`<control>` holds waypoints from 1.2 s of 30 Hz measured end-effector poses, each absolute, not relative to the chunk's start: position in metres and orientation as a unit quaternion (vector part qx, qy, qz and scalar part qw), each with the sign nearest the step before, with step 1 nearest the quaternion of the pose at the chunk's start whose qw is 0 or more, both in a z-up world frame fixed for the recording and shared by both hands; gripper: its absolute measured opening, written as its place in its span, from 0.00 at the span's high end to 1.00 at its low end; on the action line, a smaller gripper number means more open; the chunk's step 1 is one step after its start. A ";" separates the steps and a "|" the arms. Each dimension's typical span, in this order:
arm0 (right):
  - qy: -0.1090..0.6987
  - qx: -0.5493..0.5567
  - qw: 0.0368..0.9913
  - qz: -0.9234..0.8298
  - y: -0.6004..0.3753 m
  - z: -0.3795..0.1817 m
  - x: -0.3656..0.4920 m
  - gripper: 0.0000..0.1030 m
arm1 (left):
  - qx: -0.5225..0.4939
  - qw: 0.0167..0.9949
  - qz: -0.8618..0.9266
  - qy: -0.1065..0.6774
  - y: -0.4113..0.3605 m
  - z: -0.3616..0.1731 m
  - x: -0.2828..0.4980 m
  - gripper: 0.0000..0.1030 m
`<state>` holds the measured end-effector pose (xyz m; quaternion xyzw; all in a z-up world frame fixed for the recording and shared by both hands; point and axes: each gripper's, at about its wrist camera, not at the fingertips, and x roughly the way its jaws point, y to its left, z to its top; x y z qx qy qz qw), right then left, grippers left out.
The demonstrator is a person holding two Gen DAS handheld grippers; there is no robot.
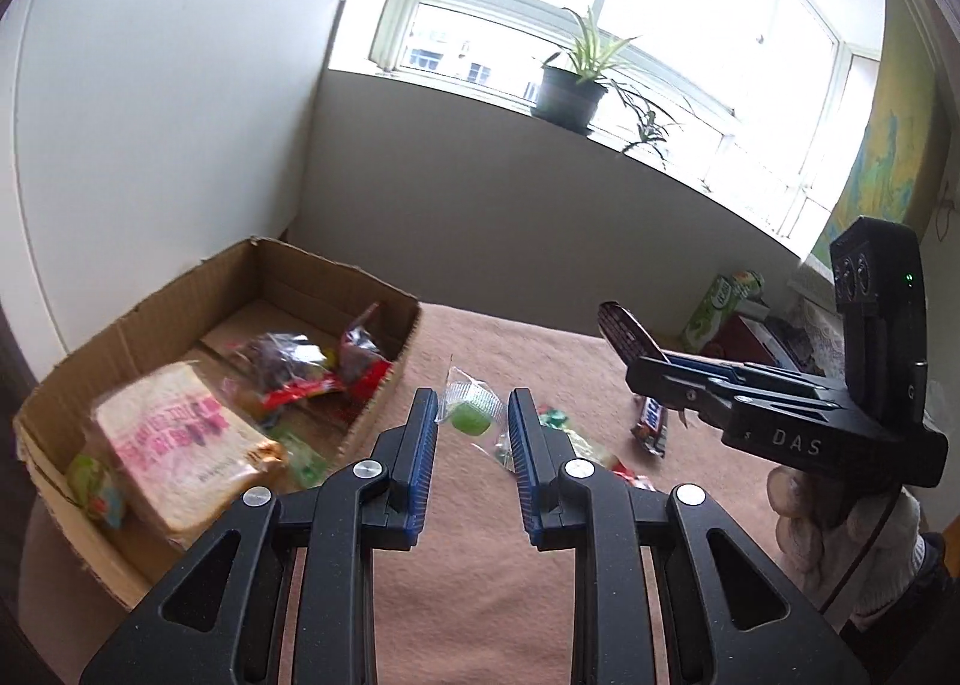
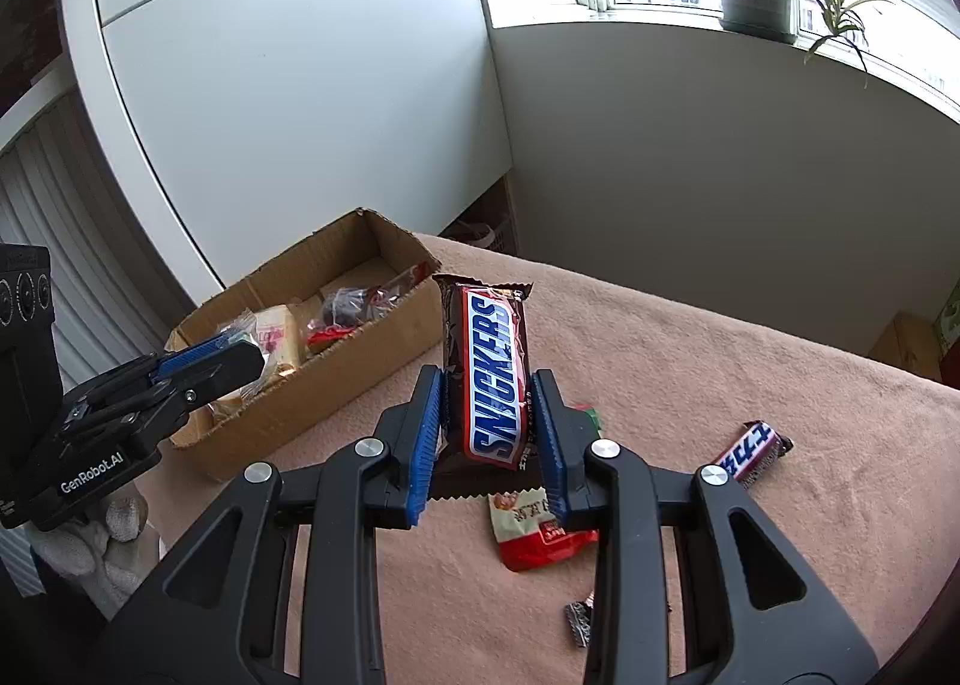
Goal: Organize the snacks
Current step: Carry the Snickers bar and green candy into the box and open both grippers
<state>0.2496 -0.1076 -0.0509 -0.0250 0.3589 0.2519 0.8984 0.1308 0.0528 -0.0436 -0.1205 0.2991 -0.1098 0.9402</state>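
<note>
A cardboard box (image 1: 180, 301) on the pink blanket holds a wrapped sandwich (image 1: 174, 439) and several snack packets; it also shows in the right wrist view (image 2: 312, 403). My left gripper (image 1: 471, 412) is open above the blanket, just right of the box. A clear packet with a green candy (image 1: 471, 415) lies below and between its fingertips. My right gripper (image 2: 486, 415) is shut on a brown Snickers pack (image 2: 489, 373), held upright above the blanket; it shows in the left wrist view (image 1: 627, 328) at the right.
Loose on the blanket (image 2: 720, 373): a small Snickers bar (image 2: 753, 454), a red and white packet (image 2: 537, 529), a small silver wrapper (image 2: 579, 622). A green juice carton (image 1: 717, 310) stands at the far right. A potted plant (image 1: 570, 84) sits on the windowsill.
</note>
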 end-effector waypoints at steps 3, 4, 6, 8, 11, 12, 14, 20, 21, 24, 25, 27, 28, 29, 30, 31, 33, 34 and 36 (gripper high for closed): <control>0.357 -0.023 0.895 0.266 -0.088 -0.050 0.254 0.70 | -0.129 0.945 -0.079 0.289 0.073 -0.044 0.135 0.78; 0.357 -0.022 0.894 0.271 -0.081 -0.050 0.256 0.70 | -0.130 0.947 -0.068 0.287 0.079 -0.045 0.136 0.78; 0.359 -0.023 0.890 0.279 -0.068 -0.052 0.258 0.70 | -0.133 0.948 -0.050 0.285 0.093 -0.048 0.138 0.78; 0.363 -0.026 0.887 0.286 -0.054 -0.055 0.261 0.70 | -0.140 0.947 -0.037 0.286 0.103 -0.052 0.140 0.78; 0.368 -0.030 0.882 0.294 -0.037 -0.061 0.265 0.70 | -0.142 0.948 -0.021 0.284 0.116 -0.054 0.138 0.78; 0.369 -0.031 0.881 0.296 -0.032 -0.063 0.266 0.70 | -0.142 0.948 -0.017 0.283 0.119 -0.055 0.137 0.78; 0.372 -0.032 0.878 0.299 -0.022 -0.066 0.268 0.70 | -0.145 0.949 -0.010 0.281 0.124 -0.055 0.136 0.78; 0.380 -0.036 0.872 0.306 0.000 -0.075 0.275 0.70 | -0.151 0.947 0.004 0.284 0.140 -0.060 0.133 0.78; 0.382 -0.035 0.871 0.307 0.003 -0.076 0.276 0.70 | -0.153 0.946 0.006 0.284 0.143 -0.061 0.133 0.78; 0.385 -0.036 0.869 0.307 0.010 -0.079 0.280 0.70 | -0.157 0.945 0.009 0.288 0.150 -0.063 0.133 0.78; 0.386 -0.037 0.869 0.307 0.011 -0.080 0.280 0.70 | -0.157 0.944 0.010 0.289 0.151 -0.064 0.132 0.78; 0.384 -0.039 0.871 0.303 0.014 -0.080 0.281 0.68 | -0.156 0.944 0.013 0.289 0.151 -0.065 0.132 0.77; 0.381 -0.039 0.874 0.300 0.014 -0.079 0.280 0.60 | -0.156 0.945 0.012 0.288 0.151 -0.065 0.131 0.77; 0.378 -0.037 0.876 0.297 0.015 -0.078 0.281 0.54 | -0.155 0.945 0.012 0.288 0.152 -0.065 0.131 0.77; 0.373 -0.034 0.879 0.294 0.013 -0.077 0.281 0.40 | -0.154 0.945 0.011 0.287 0.152 -0.064 0.130 0.76; 0.368 -0.030 0.882 0.292 0.012 -0.075 0.280 0.32 | -0.153 0.946 0.011 0.287 0.152 -0.064 0.130 0.76; 0.361 -0.025 0.887 0.287 0.008 -0.072 0.280 0.25 | -0.152 0.946 0.013 0.287 0.152 -0.065 0.130 0.62; 0.359 -0.023 0.889 0.284 0.006 -0.071 0.281 0.20 | -0.153 0.946 0.015 0.286 0.152 -0.065 0.129 0.56; 0.355 -0.018 0.893 0.276 0.000 -0.069 0.281 0.11 | -0.154 0.947 0.016 0.281 0.153 -0.064 0.128 0.45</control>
